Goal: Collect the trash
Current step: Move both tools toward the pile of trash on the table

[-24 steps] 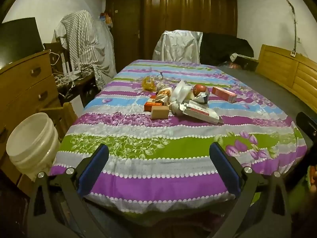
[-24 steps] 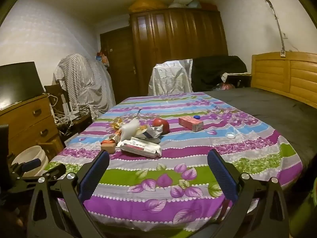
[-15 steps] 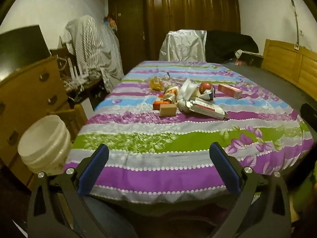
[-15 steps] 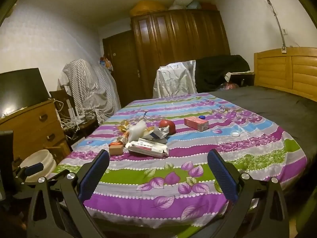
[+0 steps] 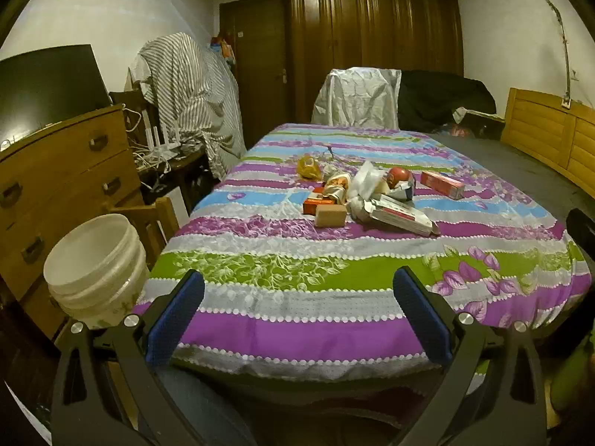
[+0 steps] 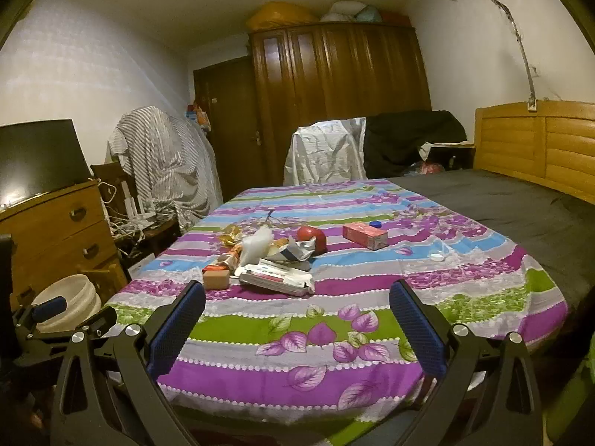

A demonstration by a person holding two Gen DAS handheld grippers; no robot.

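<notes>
A heap of trash lies mid-bed on the striped bedspread: a small brown box, a flat white carton, a clear plastic bag, a yellow wrapper, a red round thing and a pink box. A white bucket stands left of the bed. My left gripper hangs open before the bed's near edge, holding nothing. My right gripper is also open and empty, short of the brown box and carton. Near the pink box lie a blue cap and a white lid.
A wooden dresser with a dark screen on top stands at the left, behind the bucket. A cloth-draped chair and cables sit further back. A wardrobe fills the far wall. A wooden headboard and dark sheet lie right.
The left wrist view has swung left and tipped upward, so the bucket sits further into frame. The right wrist view shifted only slightly. Both grippers stayed open; the trash has not moved.
</notes>
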